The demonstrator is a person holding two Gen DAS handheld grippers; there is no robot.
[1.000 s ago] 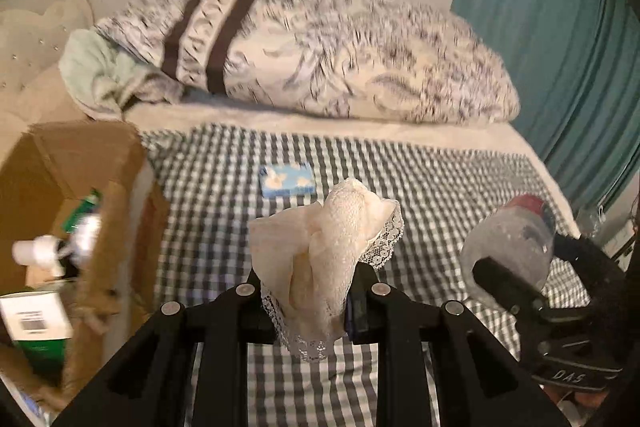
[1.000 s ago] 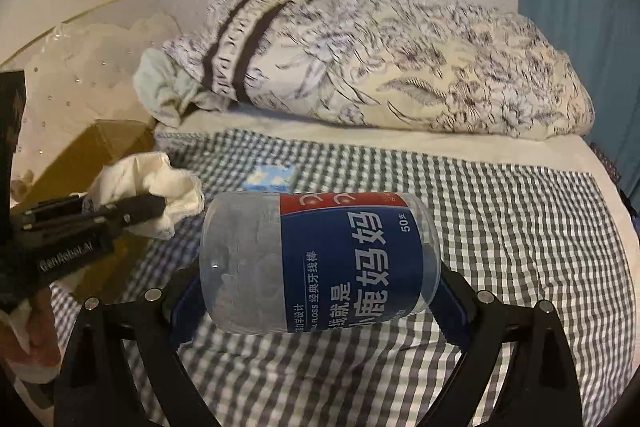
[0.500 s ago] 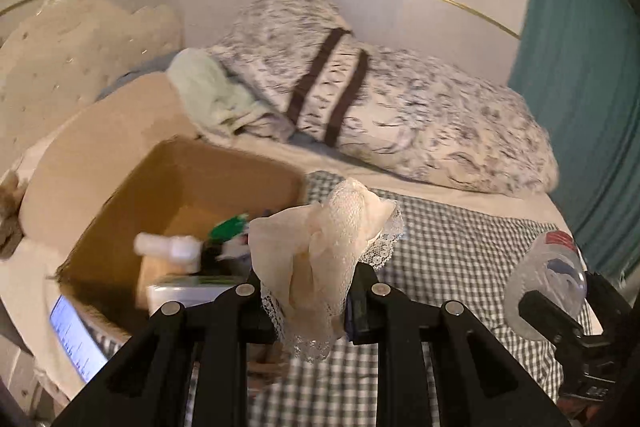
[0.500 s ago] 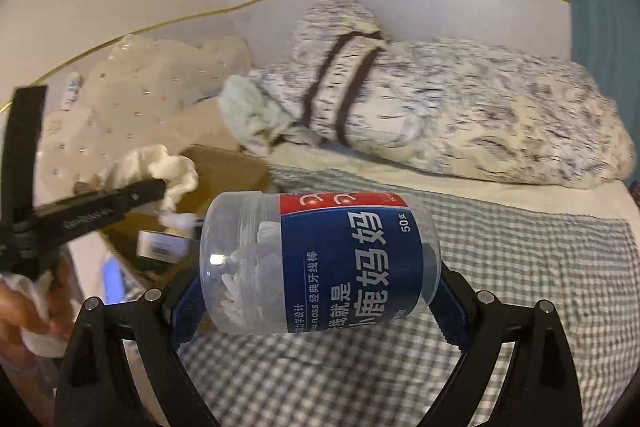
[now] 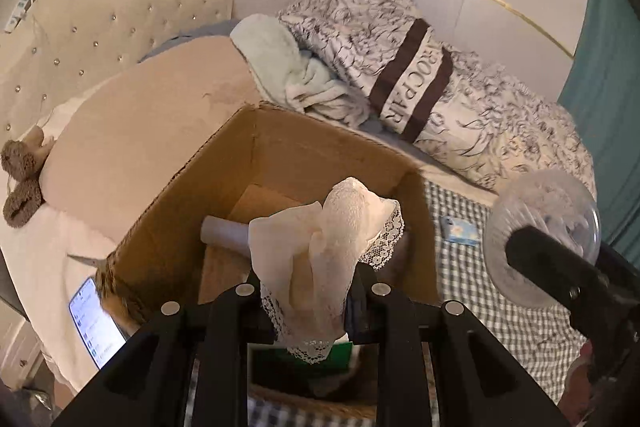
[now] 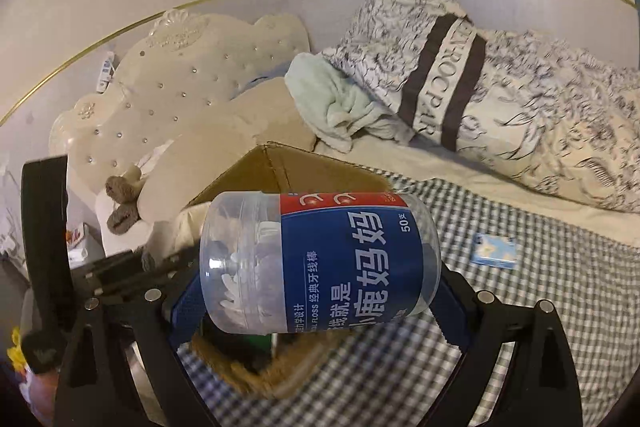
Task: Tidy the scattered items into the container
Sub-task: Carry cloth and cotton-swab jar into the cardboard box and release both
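Note:
My left gripper (image 5: pixel 308 303) is shut on a cream lace cloth (image 5: pixel 324 247) and holds it above the open cardboard box (image 5: pixel 304 147). Inside the box lie a white tube (image 5: pixel 224 233) and a green packet (image 5: pixel 304 359). My right gripper (image 6: pixel 316 303) is shut on a clear dental-floss jar with a blue label (image 6: pixel 320 263), held over the box's near right corner (image 6: pixel 280 167). The jar also shows in the left wrist view (image 5: pixel 540 239). A small blue packet (image 5: pixel 460 231) lies on the checked blanket; it also shows in the right wrist view (image 6: pixel 496 251).
A patterned pillow (image 5: pixel 400 39) and pale green towel (image 5: pixel 288 67) lie behind the box. A beige cushion (image 5: pixel 140 131), tufted headboard (image 5: pixel 100 27) and brown plush toy (image 5: pixel 20 179) are left. A lit phone (image 5: pixel 96 323) lies at the box's left. A teal curtain (image 5: pixel 608 47) hangs right.
Both grippers have swung left from over the checked blanket to over the box, carrying the cloth and the jar. The box now fills the centre of the left wrist view.

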